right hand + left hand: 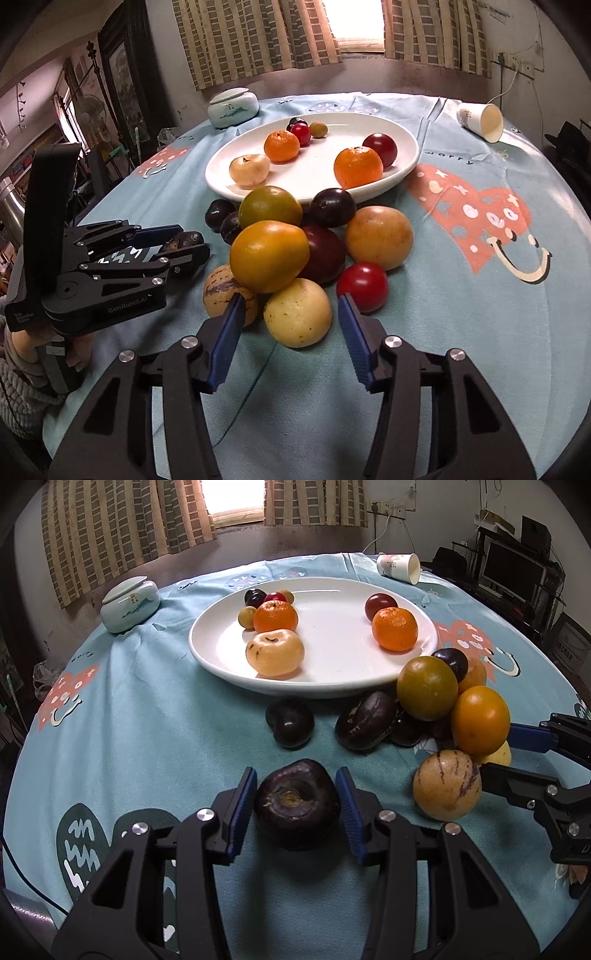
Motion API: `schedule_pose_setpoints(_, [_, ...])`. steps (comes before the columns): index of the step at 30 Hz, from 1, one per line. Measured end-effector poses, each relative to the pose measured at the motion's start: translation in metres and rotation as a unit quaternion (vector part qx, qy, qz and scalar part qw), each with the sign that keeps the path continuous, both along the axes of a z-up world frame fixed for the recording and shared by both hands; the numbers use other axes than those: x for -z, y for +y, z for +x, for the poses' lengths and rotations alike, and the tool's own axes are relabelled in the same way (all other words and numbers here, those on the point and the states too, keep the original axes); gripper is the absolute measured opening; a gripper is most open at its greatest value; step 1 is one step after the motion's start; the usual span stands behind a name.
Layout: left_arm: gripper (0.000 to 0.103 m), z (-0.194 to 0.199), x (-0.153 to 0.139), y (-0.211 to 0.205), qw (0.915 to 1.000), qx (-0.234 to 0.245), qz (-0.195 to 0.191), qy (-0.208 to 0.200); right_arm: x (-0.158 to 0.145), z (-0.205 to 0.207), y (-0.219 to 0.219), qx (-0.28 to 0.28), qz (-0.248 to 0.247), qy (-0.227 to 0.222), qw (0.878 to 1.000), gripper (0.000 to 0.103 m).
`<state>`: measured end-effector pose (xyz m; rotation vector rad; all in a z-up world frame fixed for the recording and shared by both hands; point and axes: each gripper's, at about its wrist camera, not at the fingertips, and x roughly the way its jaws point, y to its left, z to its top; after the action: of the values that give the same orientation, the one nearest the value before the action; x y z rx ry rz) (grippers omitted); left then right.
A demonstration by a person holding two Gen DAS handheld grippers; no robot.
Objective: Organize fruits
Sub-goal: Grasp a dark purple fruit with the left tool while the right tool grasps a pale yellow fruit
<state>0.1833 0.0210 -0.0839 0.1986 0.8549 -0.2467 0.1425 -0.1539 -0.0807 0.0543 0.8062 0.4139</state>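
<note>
A: Surface, room?
B: Teal patterned tablecloth (155,716), checked curtains (110,520) behind, white plate (332,679) mid-table.
A: Your grippers?
B: Your left gripper (297,805) pinches a dark purple fruit (295,808) on the cloth; your right gripper (291,314) straddles a pale yellow fruit (297,312), pads not touching.

Loose fruit pile (295,243) lies on tablecloth beside white plate (400,147). Plate carries two tangerines (394,628), plums and a pale fruit (275,652).

I see a glossy white ceramic plate (221,657) on soft matt cloth (147,738); my matt black plastic grippers carry ribbed blue pads (242,808) and shiny metal pins (205,814).
</note>
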Motion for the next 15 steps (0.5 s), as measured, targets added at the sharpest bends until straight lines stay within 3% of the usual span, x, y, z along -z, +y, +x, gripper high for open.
schedule_pose_setpoints(3, [0.045, 0.0, 0.001, -0.001, 1.0, 0.0, -0.002, 0.001, 0.0, 0.001, -0.004, -0.001, 0.018, 0.01, 1.0, 0.047])
schedule_pose_setpoints(4, [0.045, 0.0, 0.0, 0.0, 1.0, 0.0, -0.002, 0.001, 0.001, 0.002, -0.006, 0.001, 0.025, 0.015, 1.0, 0.039])
schedule_pose_setpoints(7, [0.045, 0.0, 0.001, 0.0, 1.0, -0.001, -0.006, 0.002, 0.002, 0.004, -0.015, 0.006, 0.05, 0.03, 0.998, 0.037])
schedule_pose_setpoints(15, [0.045, -0.002, -0.001, 0.002, 1.0, -0.004, -0.008, -0.002, 0.0, -0.004, -0.001, 0.007, 0.004, 0.007, 1.0, 0.037])
